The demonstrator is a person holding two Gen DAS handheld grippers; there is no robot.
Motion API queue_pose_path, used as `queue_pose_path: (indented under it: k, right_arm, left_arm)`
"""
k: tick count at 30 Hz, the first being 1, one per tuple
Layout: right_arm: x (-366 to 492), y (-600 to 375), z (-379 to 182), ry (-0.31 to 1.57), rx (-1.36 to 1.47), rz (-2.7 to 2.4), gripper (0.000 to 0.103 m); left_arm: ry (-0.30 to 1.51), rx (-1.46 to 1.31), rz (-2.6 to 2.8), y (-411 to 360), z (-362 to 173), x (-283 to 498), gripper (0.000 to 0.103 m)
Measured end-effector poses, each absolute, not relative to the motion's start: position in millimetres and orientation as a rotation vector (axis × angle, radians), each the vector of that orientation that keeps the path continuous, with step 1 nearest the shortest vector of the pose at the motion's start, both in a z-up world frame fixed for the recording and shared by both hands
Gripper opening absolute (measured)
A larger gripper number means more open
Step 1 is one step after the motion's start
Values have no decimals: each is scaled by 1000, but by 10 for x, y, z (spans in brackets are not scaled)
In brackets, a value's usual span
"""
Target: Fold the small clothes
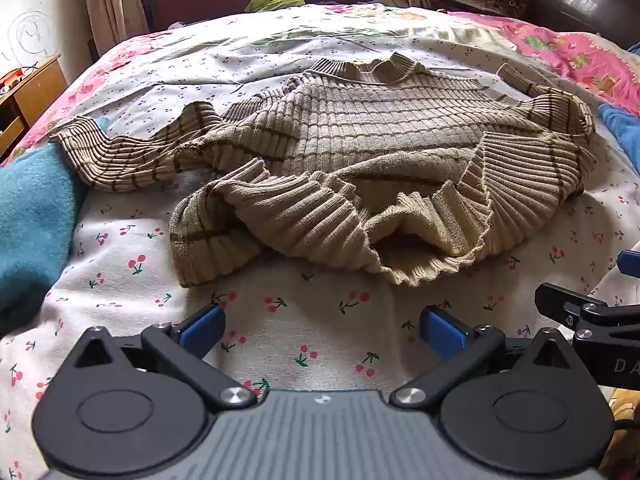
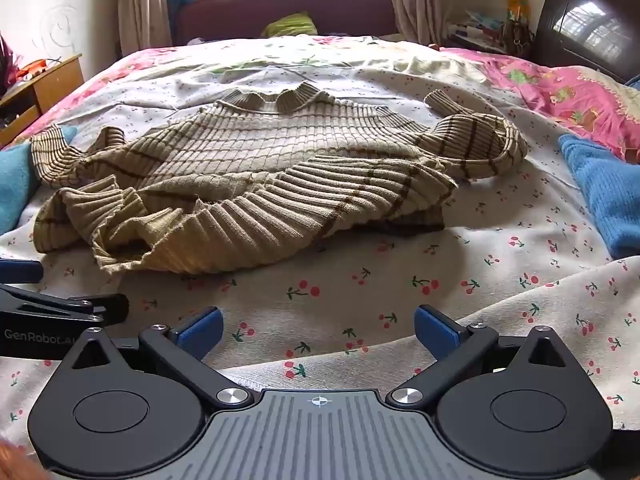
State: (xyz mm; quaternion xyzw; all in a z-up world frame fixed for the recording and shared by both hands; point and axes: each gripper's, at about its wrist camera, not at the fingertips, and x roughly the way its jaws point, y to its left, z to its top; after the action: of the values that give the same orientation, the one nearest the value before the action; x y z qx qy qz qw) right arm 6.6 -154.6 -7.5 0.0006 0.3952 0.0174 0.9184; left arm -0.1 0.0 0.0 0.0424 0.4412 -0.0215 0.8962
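Note:
A beige ribbed sweater with brown check lines lies crumpled on the cherry-print sheet, collar at the far side, hem bunched toward me. It also shows in the right wrist view. My left gripper is open and empty, hovering over the sheet just short of the hem. My right gripper is open and empty, also short of the hem, to the right of the left one. One sleeve stretches left; the other is folded at the right.
A teal cloth lies at the left of the bed and a blue cloth at the right. A pink floral quilt covers the far right. A wooden nightstand stands left; a headboard and window are behind.

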Motion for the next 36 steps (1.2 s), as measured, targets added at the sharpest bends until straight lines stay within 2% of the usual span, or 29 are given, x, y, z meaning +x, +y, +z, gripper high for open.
queue_pose_path:
  k: [36]
  right_arm:
    - [77, -1551, -140, 831, -17, 36, 101]
  left_arm:
    - [922, 100, -60, -22, -27, -17, 103]
